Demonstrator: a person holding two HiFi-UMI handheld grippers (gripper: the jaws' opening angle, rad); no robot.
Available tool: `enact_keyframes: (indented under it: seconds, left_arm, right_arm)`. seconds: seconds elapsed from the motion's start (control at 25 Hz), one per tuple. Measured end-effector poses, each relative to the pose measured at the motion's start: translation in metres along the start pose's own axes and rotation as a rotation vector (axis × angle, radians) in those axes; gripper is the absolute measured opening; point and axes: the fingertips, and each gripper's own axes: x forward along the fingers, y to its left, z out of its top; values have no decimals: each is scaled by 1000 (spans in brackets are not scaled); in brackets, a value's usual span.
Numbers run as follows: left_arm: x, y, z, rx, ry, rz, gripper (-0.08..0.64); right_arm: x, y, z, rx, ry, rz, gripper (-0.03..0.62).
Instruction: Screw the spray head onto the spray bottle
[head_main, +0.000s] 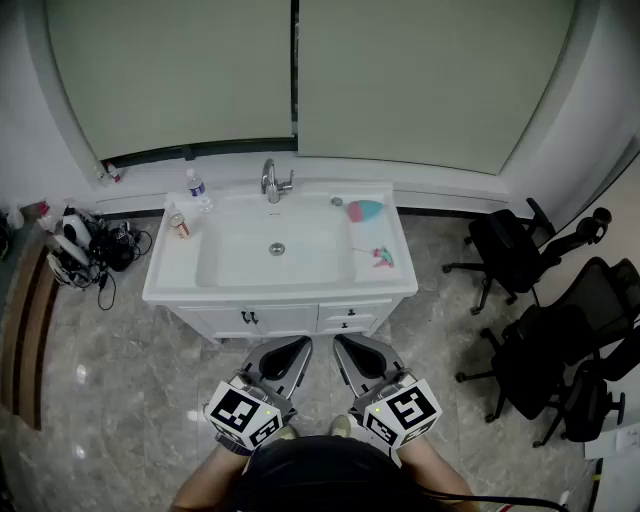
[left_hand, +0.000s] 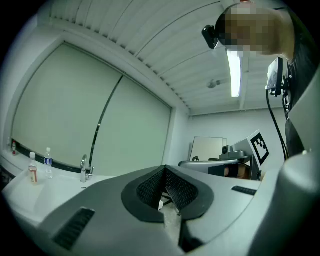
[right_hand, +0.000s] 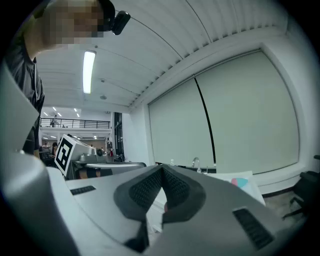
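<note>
A teal-and-pink bottle (head_main: 366, 209) lies at the right rear corner of the white basin (head_main: 163, 272). A small pink-and-teal piece (head_main: 383, 257) sits on the right rim. Both are too small to identify with certainty. Well short of the basin, the left gripper (head_main: 298, 348) and right gripper (head_main: 342, 348) are level, jaws pressed together and holding nothing.

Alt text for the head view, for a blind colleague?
The left hand-held gripper and right hand-held gripper, both shut and empty, point at a white sink cabinet. Two bottles stand left of its faucet, black office chairs at right.
</note>
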Motion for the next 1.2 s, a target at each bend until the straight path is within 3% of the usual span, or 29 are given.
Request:
enact_keyframes:
  seconds: [0.72, 1.2]
  left_arm:
    - [0, -2, -2, -16, 12, -1, 3]
    - [35, -25, -23, -41, 48, -16, 3]
  right_arm:
    - [-4, 5, 4, 44, -29, 31, 0]
    - [-35, -27, -6, 48, -27, 3, 6]
